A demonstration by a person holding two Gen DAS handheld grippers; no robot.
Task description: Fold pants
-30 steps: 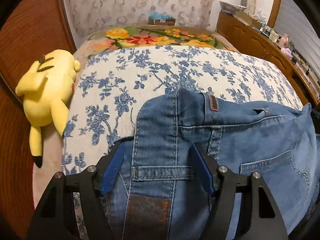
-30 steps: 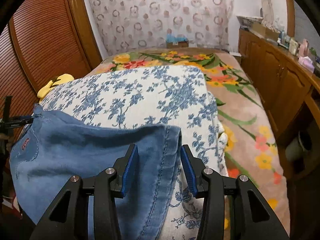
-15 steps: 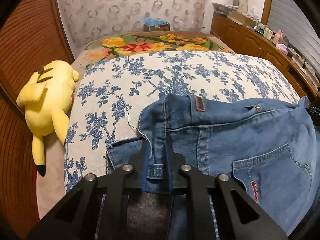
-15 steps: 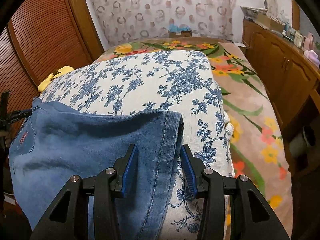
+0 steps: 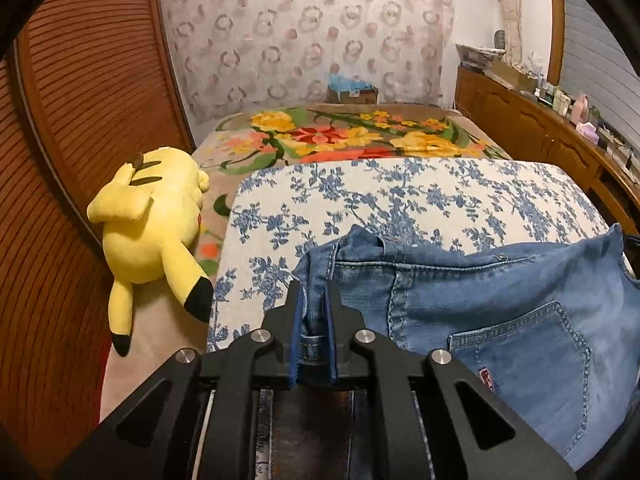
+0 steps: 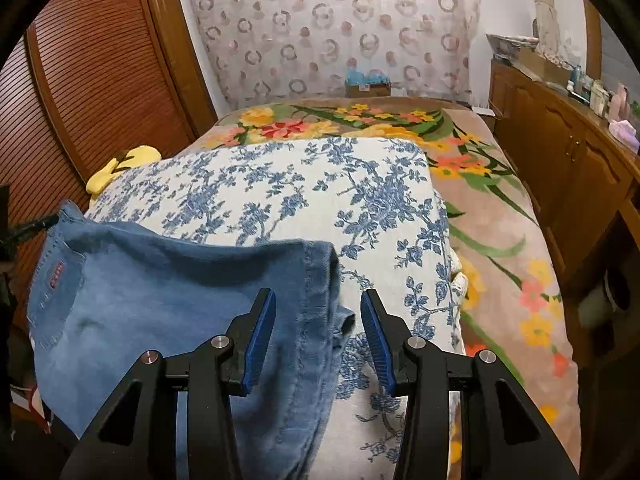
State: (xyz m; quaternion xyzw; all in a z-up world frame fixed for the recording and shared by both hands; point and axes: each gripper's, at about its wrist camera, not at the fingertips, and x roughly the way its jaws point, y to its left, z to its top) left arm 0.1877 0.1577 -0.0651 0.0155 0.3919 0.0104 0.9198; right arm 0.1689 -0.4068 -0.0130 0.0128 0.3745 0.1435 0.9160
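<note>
Left claw point(image 5: 314, 312) clamped on jeans point(image 5: 500, 304) waistband; right claw point(image 6: 318, 320) agape astride hem.

Ahead of us the blue-flowered white quilt point(image 5: 400, 200) lies bare and open. A yellow plush toy point(image 5: 156, 228) blocks the left edge; a brown wooden cabinet point(image 6: 568, 168) hems the right.

A bed point(image 5: 400, 184) under a flowered blanket point(image 5: 352, 136) — slatted wooden doors point(image 5: 80, 100) on the left, a wooden cabinet point(image 6: 560, 160) on the right, a patterned curtain point(image 6: 340, 28) behind.
</note>
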